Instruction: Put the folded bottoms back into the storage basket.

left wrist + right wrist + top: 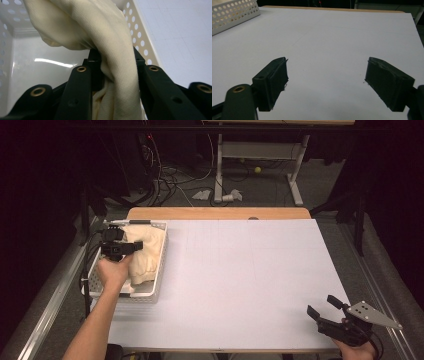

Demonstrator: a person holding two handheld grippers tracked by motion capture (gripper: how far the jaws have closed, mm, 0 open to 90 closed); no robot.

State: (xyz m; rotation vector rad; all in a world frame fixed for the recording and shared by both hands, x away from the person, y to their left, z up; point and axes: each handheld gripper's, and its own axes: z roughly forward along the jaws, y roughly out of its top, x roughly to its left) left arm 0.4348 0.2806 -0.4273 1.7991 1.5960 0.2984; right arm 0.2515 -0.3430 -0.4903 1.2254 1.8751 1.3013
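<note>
Between the two black jaws of the left gripper (113, 65) a thick fold of cream cloth (117, 50) is pinched tight, the pads pressing on it from either side, so this gripper is clenched on the fabric. Just beyond the jaws the rest of the cloth bunches up and hangs over the glossy floor of the white perforated basket (142, 40), whose holed wall runs off to one side of the gripper with the white table sheet past it. From above, the left gripper (136, 245) sits over the basket (161, 270) with the cloth (145, 255) heaped inside, at the left edge of the white table (240, 280). The step in hand looks like lifting the cloth out of the basket; the next move likely calls for a steady rise clear of the rim and a carry over to the open sheet, without the fabric snagging on the wall. Well apart, the right gripper (325, 306) hovers at the near right corner, and its own view gives what the high view leaves vague: its jaws stand wide apart with nothing between them (325, 80), bare sheet ahead and the basket (234, 12) far off.
</note>
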